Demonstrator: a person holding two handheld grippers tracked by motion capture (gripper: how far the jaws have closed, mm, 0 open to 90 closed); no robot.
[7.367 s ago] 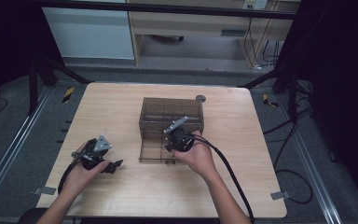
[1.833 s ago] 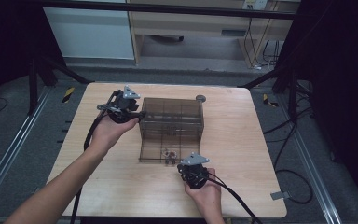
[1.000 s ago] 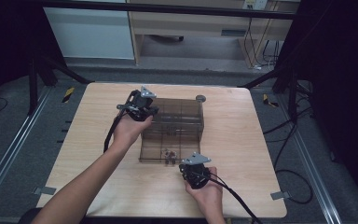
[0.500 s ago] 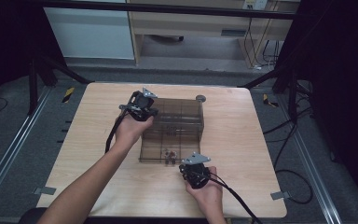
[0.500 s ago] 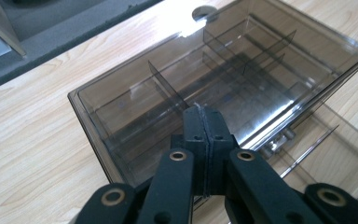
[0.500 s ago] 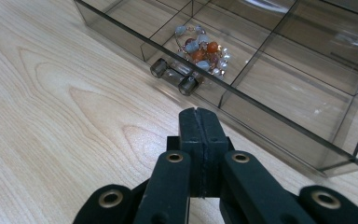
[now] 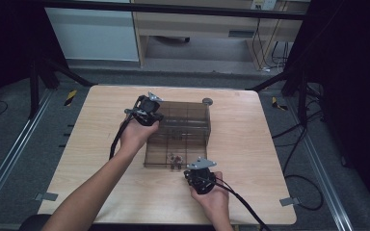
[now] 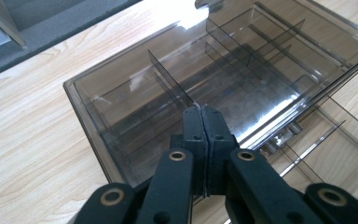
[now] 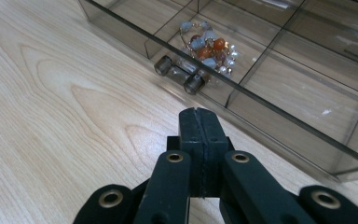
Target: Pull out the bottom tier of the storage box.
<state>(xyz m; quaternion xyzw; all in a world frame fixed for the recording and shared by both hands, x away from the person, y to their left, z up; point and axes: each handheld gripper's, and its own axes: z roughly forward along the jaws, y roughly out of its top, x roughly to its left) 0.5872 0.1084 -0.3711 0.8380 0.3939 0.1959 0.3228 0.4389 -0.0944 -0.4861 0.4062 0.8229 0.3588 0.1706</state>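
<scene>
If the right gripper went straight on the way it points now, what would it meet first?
Probably the handle on the open drawer's front wall. The shut right gripper aims roughly there, with bare table between; depth is unclear.

The organizer box (image 7: 180, 127) is smoky grey see-through plastic, its dividers the same tint. In its pulled-out drawer (image 9: 279, 93), the beads (image 9: 208, 46) are orange, dull blue-grey and pearly white. The table (image 7: 77, 144) is pale wood with a wavy brown grain, and both grippers (image 8: 204, 126) (image 9: 202, 128) are matte black with brass-coloured rivets.

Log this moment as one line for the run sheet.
left tool: shut, on organiser box top | right tool: shut, before drawer handle | beads: in open drawer
</scene>
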